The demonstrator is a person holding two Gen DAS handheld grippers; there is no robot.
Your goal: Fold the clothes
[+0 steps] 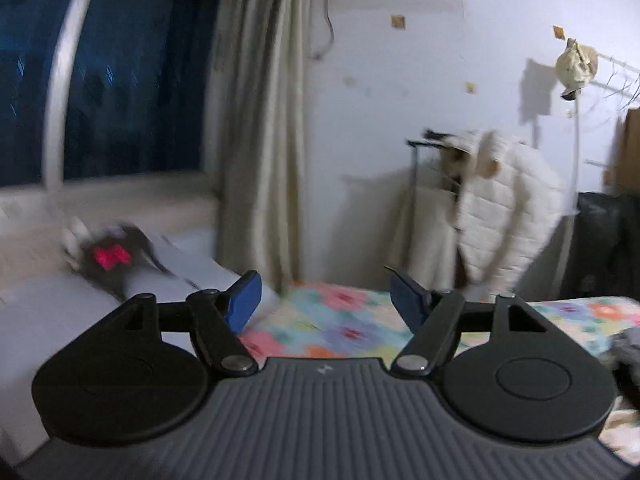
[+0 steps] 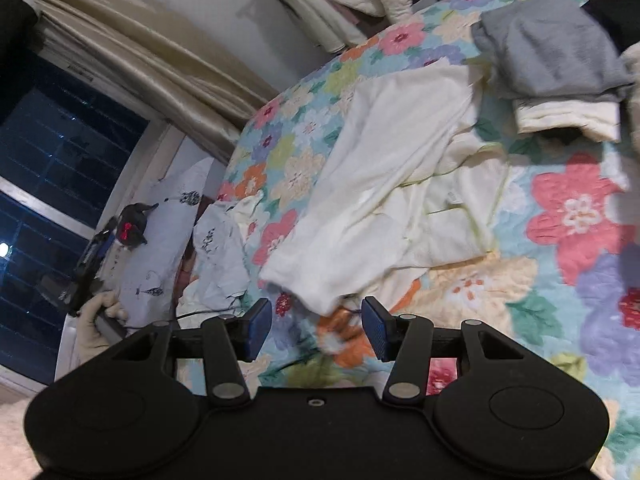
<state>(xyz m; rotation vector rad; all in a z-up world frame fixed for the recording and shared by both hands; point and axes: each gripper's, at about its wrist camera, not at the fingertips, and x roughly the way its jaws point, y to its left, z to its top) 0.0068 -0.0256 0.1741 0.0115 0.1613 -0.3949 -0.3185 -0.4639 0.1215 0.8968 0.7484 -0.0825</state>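
The cream garment (image 2: 384,168) is lying rumpled on the flowered bedspread (image 2: 568,216), its long axis running from just ahead of the right gripper (image 2: 317,330) up and away toward the folded grey clothes (image 2: 548,52). The right gripper is hanging over the near hem, jaws apart and holding nothing. The left gripper (image 1: 325,300) is pointing at the far wall, jaws wide and empty; its view is blurred, so it is probably farther from the garment.

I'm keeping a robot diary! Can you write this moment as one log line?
left gripper: open, empty | right gripper: open, empty | white garment: unfolded on floral quilt
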